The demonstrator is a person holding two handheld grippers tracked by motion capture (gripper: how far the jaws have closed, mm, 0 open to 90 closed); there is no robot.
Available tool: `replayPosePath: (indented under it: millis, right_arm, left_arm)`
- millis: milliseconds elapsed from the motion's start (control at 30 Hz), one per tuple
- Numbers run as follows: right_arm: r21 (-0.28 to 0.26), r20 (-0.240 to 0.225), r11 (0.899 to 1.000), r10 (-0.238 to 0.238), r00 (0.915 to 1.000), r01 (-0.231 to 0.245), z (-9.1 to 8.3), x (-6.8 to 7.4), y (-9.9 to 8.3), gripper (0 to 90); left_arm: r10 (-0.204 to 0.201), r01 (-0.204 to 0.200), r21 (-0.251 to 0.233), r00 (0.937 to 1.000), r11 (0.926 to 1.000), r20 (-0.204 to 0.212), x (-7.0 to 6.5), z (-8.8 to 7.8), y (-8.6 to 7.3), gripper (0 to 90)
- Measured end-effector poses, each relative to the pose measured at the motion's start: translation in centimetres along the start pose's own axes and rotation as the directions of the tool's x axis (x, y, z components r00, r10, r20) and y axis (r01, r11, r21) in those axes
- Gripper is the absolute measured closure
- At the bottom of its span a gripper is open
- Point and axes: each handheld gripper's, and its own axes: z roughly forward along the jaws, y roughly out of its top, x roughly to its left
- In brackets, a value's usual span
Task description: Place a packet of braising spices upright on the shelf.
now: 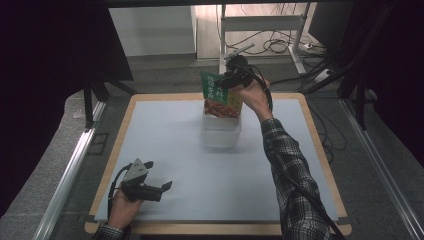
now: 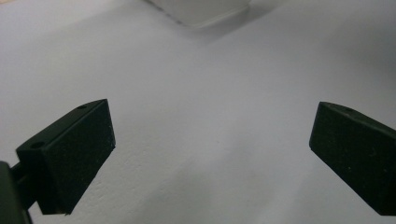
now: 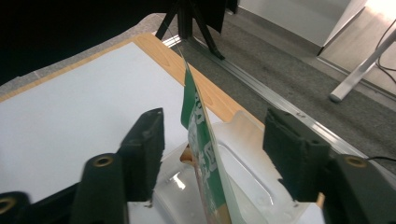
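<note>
Now the right gripper, jaws apart around a green food pouch standing in a clear tub, should lift straight up without tipping it.

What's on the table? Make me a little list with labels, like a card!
packet: green and orange snack pouch, standing upright in the box
box: clear plastic container, far middle of the table
right gripper: open, jaws on either side of the pouch's top, not pressing it
left gripper: open, nothing between its jaws, at the near left
table: pale mat on a wooden board
</note>
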Motion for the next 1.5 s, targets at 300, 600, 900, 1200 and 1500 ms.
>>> replayPosePath:
  millis: [300,600,900,1200,1500]
  right_arm:
    - [0.006,-0.001,1.000,-0.004,1.0000,0.004,-0.4,0.3,-0.3,23.8]
    - [-0.004,-0.020,1.000,0.003,0.9998,-0.003,-0.8,0.3,-0.7,9.6]
    - [-0.002,-0.024,1.000,0.018,0.9995,-0.018,-1.2,0.1,-1.1,3.6]
    - [-0.004,-0.017,1.000,-0.015,0.9998,0.015,-2.1,0.7,-1.7,0.0]
    - [-0.017,-0.030,1.000,0.002,0.9996,-0.003,-2.9,0.9,-2.6,0.0]
  left_arm:
    - [0.005,-0.005,0.007,1.0000,1.0000,0.000,0.0,0.1,0.0,0.2]
    - [0.005,-0.005,0.009,1.0000,0.9999,0.000,-0.1,0.1,0.0,0.2]
    - [0.006,-0.006,0.010,1.0000,0.9999,0.001,-0.1,0.1,0.0,0.2]
    - [0.008,-0.008,0.011,1.0000,0.9999,0.002,-0.1,0.2,0.0,0.1]
    - [0.012,-0.012,0.014,0.9999,0.9998,0.000,-0.2,0.2,0.0,0.1]
